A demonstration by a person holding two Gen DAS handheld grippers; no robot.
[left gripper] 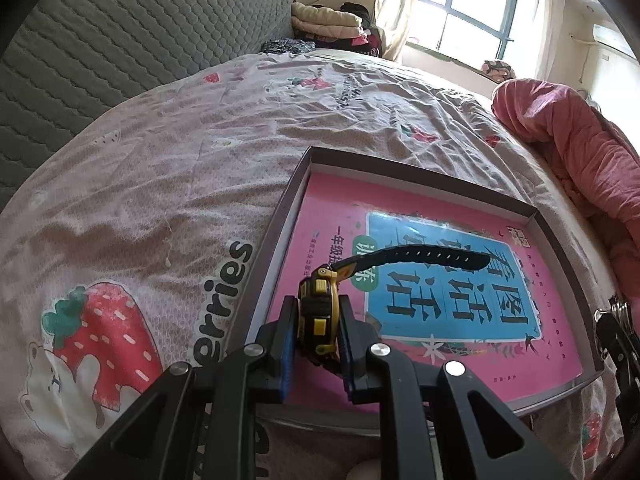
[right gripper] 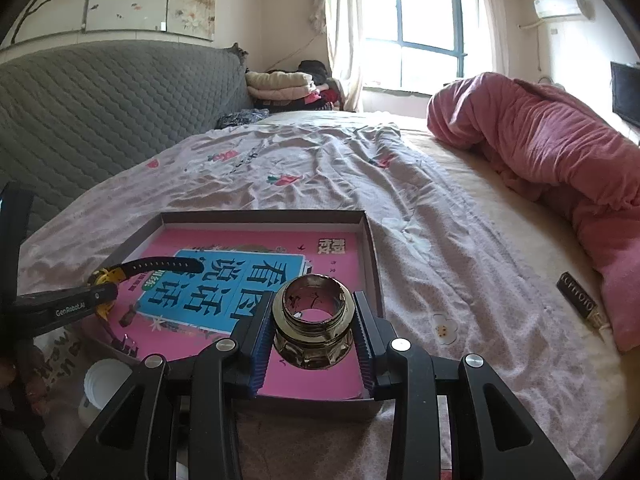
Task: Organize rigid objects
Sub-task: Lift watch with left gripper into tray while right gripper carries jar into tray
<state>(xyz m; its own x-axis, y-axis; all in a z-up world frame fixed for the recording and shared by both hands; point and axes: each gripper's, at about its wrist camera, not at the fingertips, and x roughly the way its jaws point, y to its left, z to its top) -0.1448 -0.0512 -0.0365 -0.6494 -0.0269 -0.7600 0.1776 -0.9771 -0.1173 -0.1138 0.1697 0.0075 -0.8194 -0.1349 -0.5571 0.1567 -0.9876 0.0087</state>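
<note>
A shallow grey box (left gripper: 420, 184) lies on the bed with a pink book (left gripper: 520, 352) flat inside it. My left gripper (left gripper: 318, 332) is shut on a yellow and black wristwatch (left gripper: 320, 312), held over the box's near left part, its black strap (left gripper: 416, 258) sticking out forward. The watch also shows in the right wrist view (right gripper: 108, 276). My right gripper (right gripper: 314, 330) is shut on a shiny metal ring fitting (right gripper: 314, 320), held over the near right part of the box (right gripper: 372, 248) and the book (right gripper: 320, 248).
The bedspread (left gripper: 160, 168) has strawberry prints. A rolled pink blanket (right gripper: 552, 152) lies at the right. A small dark labelled object (right gripper: 576, 300) lies beside it. A white bottle cap (right gripper: 106, 380) sits by the box's near left corner. A grey quilted headboard (right gripper: 100, 100) stands at the left.
</note>
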